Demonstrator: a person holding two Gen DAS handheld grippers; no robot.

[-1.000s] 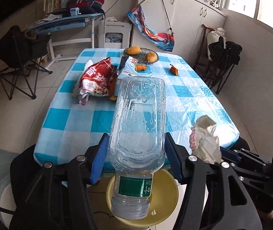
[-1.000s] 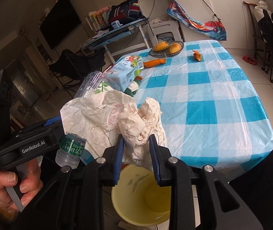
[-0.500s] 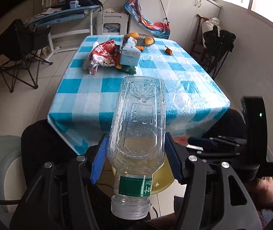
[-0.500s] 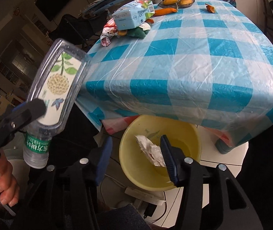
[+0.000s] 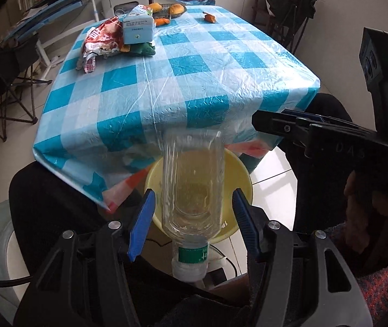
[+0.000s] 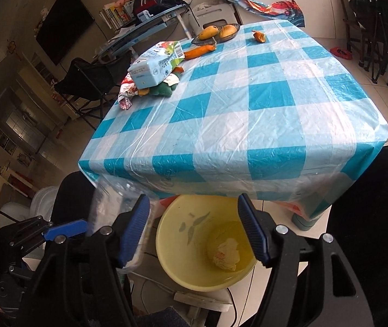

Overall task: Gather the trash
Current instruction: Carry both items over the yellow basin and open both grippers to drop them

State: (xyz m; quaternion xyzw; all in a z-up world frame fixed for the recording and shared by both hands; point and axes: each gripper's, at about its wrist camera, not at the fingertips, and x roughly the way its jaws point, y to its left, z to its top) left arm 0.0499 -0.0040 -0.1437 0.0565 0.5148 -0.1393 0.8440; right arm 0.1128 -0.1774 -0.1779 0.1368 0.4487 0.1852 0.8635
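Nearest, the left gripper (image 5: 192, 222) has its blue pads (image 5: 142, 222) standing clear of the plastic bottle (image 5: 194, 182). The bottle is motion-blurred, cap toward the camera, directly over the yellow bin (image 6: 207, 248) below the table edge: judged released and dropping in.

The right gripper (image 6: 194, 230) is empty, its jaws having just been opening; the crumpled paper (image 6: 226, 254) lies inside the bin.

The disposal step is nearly complete. The next move calls for reaching to the far left of the checked table (image 6: 248, 114) for the red snack bag (image 5: 100, 45) and carton (image 5: 138, 26).

The bottle's green label and the carton's print are illegible.
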